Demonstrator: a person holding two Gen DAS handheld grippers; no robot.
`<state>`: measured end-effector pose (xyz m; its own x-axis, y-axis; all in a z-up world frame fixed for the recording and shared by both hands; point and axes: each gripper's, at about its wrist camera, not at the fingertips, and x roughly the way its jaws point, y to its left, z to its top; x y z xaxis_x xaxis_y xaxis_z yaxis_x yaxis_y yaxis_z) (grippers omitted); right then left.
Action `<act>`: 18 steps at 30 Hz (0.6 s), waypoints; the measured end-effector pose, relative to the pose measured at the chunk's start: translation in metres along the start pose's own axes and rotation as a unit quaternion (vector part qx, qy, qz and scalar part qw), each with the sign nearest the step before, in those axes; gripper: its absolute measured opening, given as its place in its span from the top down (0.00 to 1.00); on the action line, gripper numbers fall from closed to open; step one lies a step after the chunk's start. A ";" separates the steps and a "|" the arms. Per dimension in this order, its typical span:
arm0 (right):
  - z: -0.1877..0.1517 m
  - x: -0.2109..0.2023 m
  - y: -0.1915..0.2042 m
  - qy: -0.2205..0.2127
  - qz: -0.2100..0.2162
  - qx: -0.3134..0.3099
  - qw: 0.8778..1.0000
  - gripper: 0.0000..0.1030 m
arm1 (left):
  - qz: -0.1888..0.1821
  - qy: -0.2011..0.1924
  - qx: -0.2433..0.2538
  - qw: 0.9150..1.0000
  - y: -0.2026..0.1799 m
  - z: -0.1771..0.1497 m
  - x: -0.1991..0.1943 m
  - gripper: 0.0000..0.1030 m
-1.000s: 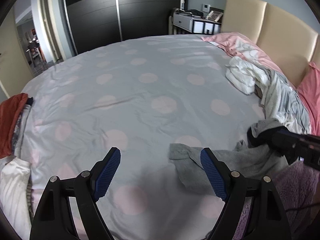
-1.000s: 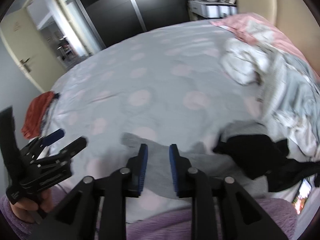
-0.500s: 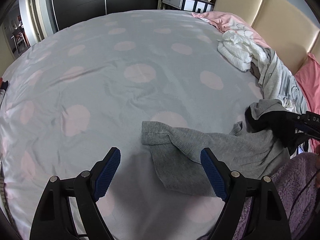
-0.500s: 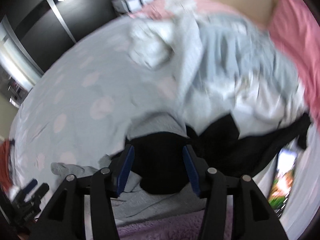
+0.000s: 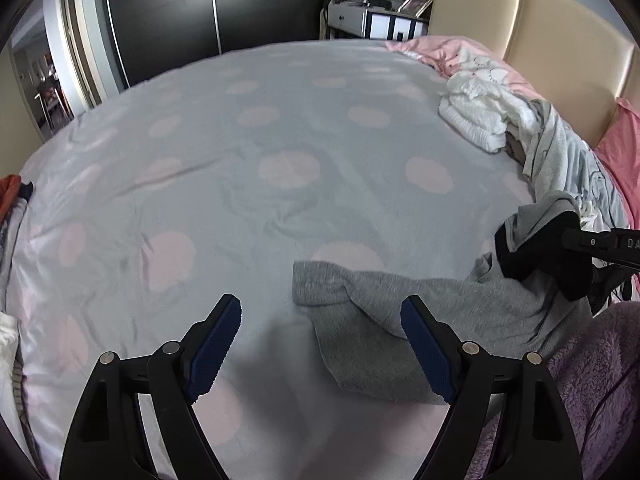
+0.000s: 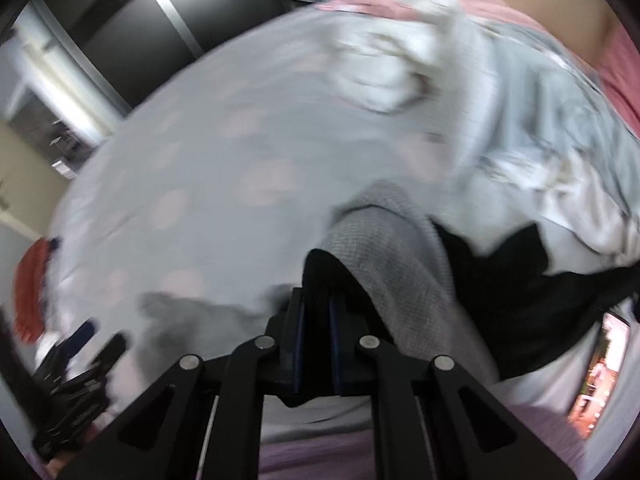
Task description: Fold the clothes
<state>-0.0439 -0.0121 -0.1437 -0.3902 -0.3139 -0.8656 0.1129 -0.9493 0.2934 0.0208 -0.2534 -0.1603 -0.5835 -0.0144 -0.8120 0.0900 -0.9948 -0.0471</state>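
A grey knit garment (image 5: 440, 304) with a black part (image 5: 552, 256) lies crumpled on the near right of the polka-dot bed (image 5: 280, 128). My left gripper (image 5: 320, 312) hovers open just above the garment's left end, nothing between its blue pads. In the left wrist view my right gripper (image 5: 570, 240) comes in from the right edge and holds the black-and-grey part lifted off the bed. The blurred right wrist view shows my right gripper (image 6: 316, 308) shut on black fabric (image 6: 320, 268), with the grey knit (image 6: 384, 248) draped over its right finger.
A heap of white and grey clothes (image 5: 488, 120) lies by the beige headboard (image 5: 560, 52), beside a pink pillow (image 5: 618, 152). Orange folded clothes (image 5: 10, 194) sit at the bed's left edge. A purple fleece sleeve (image 5: 592, 380) is at the lower right. A lit phone screen (image 6: 600, 364) lies nearby.
My right gripper went from open over the black fabric to shut on it and has lifted it. The left gripper stayed open and its view tilted up slightly.
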 end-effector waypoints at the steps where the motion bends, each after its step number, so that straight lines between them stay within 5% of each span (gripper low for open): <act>1: -0.002 -0.004 0.016 -0.002 0.016 -0.014 1.000 0.91 | 0.001 -0.008 -0.005 1.000 0.003 0.000 -0.004 0.19; 12: 0.002 -0.035 0.122 -0.012 0.107 -0.080 0.991 0.93 | 0.016 -0.082 -0.078 0.993 0.044 -0.002 -0.043 0.19; 18: 0.003 -0.039 0.163 -0.007 0.134 -0.101 0.986 0.89 | 0.008 -0.079 -0.103 0.991 0.055 -0.003 -0.044 0.19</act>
<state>-0.0132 -0.1545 -0.0605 -0.3344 -0.5548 -0.7618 0.3926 -0.8169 0.4226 0.0542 -0.3074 -0.1292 -0.6986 -0.0609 -0.7129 0.2533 -0.9529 -0.1668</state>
